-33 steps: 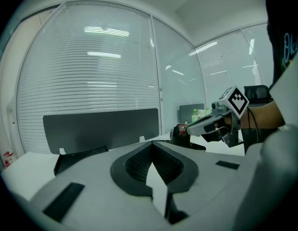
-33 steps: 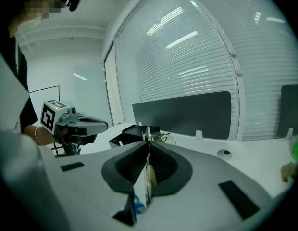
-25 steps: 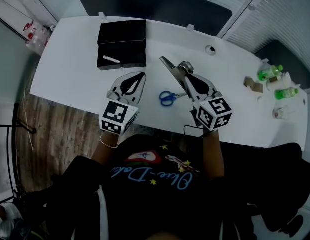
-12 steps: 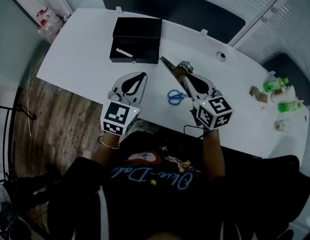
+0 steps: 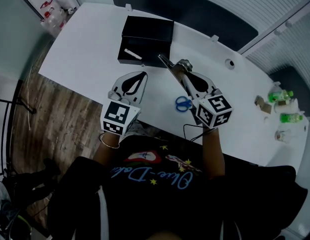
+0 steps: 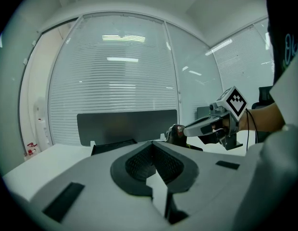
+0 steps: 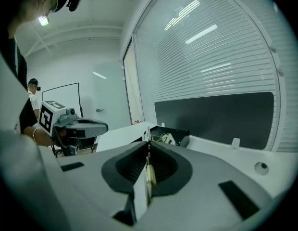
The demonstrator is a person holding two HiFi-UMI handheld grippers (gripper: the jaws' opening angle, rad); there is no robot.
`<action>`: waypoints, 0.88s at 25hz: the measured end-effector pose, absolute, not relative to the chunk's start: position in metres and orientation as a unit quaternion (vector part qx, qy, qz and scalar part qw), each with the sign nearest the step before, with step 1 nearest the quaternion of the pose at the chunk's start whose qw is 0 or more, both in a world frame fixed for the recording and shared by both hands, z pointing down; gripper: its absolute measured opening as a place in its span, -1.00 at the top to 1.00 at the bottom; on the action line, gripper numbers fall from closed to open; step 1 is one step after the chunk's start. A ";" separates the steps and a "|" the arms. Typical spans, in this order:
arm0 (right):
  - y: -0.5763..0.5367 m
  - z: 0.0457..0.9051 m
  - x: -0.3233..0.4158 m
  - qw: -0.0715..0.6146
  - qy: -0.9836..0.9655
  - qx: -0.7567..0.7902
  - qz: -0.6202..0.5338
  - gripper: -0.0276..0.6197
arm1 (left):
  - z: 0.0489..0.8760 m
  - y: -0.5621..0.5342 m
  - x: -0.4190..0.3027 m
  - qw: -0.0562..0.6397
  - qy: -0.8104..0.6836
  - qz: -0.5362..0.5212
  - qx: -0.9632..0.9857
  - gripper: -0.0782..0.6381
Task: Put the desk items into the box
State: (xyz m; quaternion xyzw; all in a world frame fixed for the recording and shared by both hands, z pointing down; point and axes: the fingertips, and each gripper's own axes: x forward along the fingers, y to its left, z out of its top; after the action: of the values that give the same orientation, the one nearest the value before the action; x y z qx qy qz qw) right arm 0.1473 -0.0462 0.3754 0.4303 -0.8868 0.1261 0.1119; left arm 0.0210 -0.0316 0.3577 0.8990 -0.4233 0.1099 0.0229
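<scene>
Black open box (image 5: 147, 30), upper centre: the thin flat item (image 5: 166, 63) clamped in the right gripper (image 5: 182, 70) should be lowered inside before release; the left gripper (image 5: 140, 76) is closed, empty.

You have the box (image 5: 147, 29) toward the table's (image 5: 85, 49) far edge, with a small stick (image 5: 133, 54) inside it. The scissors (image 5: 183, 103) lie near the near edge, right of the box. The bottles (image 5: 281, 96) stand at the table's right end.

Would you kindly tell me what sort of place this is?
Probably an office or meeting room: a long white desk, glass walls with slatted blinds, plus blue scissors and a black box on it.
</scene>
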 end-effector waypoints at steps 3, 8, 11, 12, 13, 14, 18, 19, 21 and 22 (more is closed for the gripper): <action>-0.060 0.377 0.134 0.114 -0.888 0.427 0.128 0.82 | 0.359 -0.043 0.006 0.025 -0.429 0.112 0.896 0.76; -0.082 0.382 0.113 0.125 -0.890 0.419 0.130 0.82 | 0.360 -0.064 -0.020 0.031 -0.444 0.111 0.889 0.76; -0.095 0.385 0.100 0.133 -0.893 0.411 0.128 0.82 | 0.363 -0.073 -0.033 0.037 -0.449 0.112 0.886 0.76; -0.099 0.385 0.096 0.135 -0.893 0.409 0.128 0.82 | 0.364 -0.076 -0.037 0.039 -0.451 0.112 0.884 0.76; -0.103 0.386 0.092 0.137 -0.894 0.407 0.128 0.82 | 0.366 -0.079 -0.041 0.041 -0.453 0.113 0.883 0.76; -0.107 0.387 0.089 0.138 -0.895 0.405 0.128 0.82 | 0.367 -0.082 -0.045 0.043 -0.455 0.113 0.882 0.76; -0.119 0.390 0.077 0.145 -0.896 0.401 0.128 0.82 | 0.371 -0.093 -0.056 0.050 -0.460 0.112 0.879 0.76; -0.121 0.392 0.075 0.146 -0.896 0.399 0.130 0.82 | 0.372 -0.095 -0.058 0.051 -0.460 0.112 0.879 0.76; -0.126 0.393 0.070 0.145 -0.896 0.399 0.133 0.82 | 0.375 -0.097 -0.062 0.054 -0.459 0.114 0.879 0.76; -0.128 0.394 0.068 0.145 -0.895 0.399 0.134 0.82 | 0.376 -0.099 -0.064 0.054 -0.459 0.116 0.879 0.76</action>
State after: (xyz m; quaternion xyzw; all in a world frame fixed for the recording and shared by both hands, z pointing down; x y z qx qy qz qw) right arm 0.0682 -0.1281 0.3940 0.3993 -0.8954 0.1339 0.1447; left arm -0.0639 -0.0988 0.3760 0.8794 -0.4586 0.1157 0.0542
